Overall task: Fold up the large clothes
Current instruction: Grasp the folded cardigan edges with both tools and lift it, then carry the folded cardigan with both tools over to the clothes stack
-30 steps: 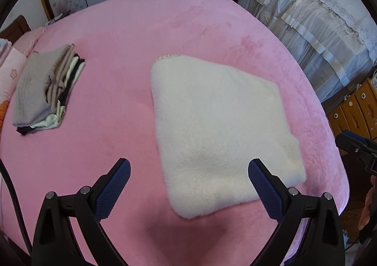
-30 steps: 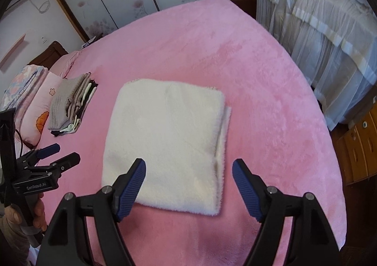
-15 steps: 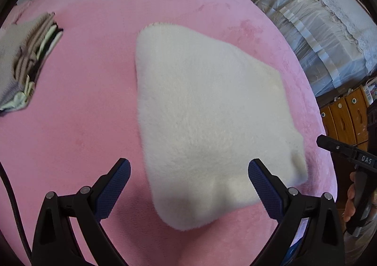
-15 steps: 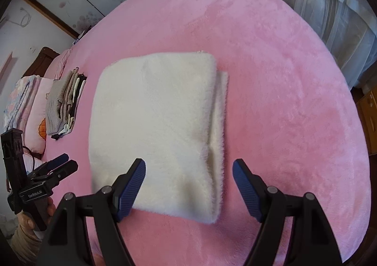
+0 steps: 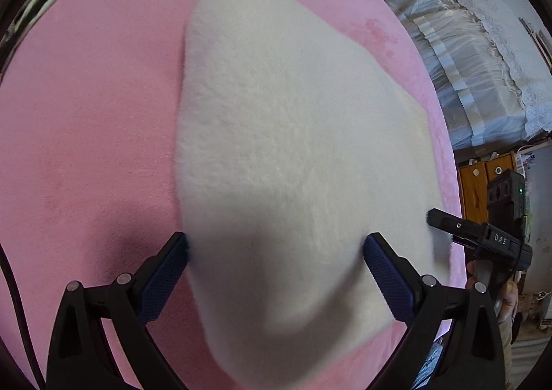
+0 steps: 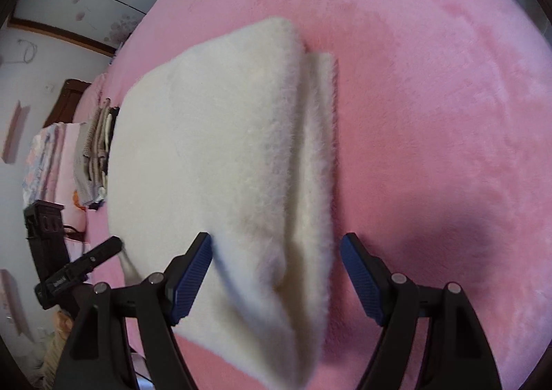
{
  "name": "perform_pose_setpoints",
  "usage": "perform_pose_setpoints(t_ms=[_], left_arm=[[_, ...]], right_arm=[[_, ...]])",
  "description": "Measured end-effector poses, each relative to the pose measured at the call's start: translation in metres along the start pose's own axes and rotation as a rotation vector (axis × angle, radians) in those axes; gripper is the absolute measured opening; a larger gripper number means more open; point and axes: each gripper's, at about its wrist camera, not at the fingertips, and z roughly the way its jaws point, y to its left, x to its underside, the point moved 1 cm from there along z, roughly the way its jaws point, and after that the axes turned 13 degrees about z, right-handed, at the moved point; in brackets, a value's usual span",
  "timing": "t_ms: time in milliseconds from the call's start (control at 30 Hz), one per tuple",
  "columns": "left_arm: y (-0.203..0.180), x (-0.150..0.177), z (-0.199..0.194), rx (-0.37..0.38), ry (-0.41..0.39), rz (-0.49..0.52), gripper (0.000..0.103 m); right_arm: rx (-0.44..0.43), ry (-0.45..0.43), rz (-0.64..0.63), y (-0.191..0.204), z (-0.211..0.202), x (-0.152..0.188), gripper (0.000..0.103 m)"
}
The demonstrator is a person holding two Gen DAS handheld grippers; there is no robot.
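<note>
Left wrist view: cream-white fluffy fleece garment (image 5: 296, 148), already folded into a thick flat rectangle, lies on the pink plush bed cover (image 5: 86, 134) just ahead of and between the fingers of the left tongs (image 5: 276, 248).
Left tongs: wide apart, straddling the garment's near end, nothing pinched.
Right of the left tongs: right tongs (image 5: 440, 221) at the garment's near right edge.
Right wrist view: right tongs (image 6: 276, 252) wide, straddling the garment's near right corner, where stacked layers show; nothing pinched.
Far left of the right tongs: stack of folded grey and beige clothes (image 6: 95, 152) by the pillows.
Done: several folds, judging by the layers.
Left: probably a last fold or a move to the stack.
</note>
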Motion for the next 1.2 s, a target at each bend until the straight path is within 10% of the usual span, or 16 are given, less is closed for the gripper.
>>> perform_pose_setpoints(t_ms=[467,767,1000,1200], left_arm=[[0.028,-0.011,0.037,0.113,-0.005,0.009,0.103],[0.033,-0.012,0.053,0.182,0.051,-0.05,0.103],[0.002,-0.014,0.034,-0.075,0.032,0.053,0.094],[-0.027,-0.008,0.001,-0.183,-0.013,0.123,0.072]], right_arm=[[-0.218,0.098,0.018,-0.006,0.048,-0.023,0.085],[-0.113,0.086,-0.068,0.023,0.062,-0.016,0.099],[-0.074,-0.006,-0.126,0.041,0.041,0.0,0.055],[-0.083,-0.064,-0.13,0.058,0.015,0.028,0.044]])
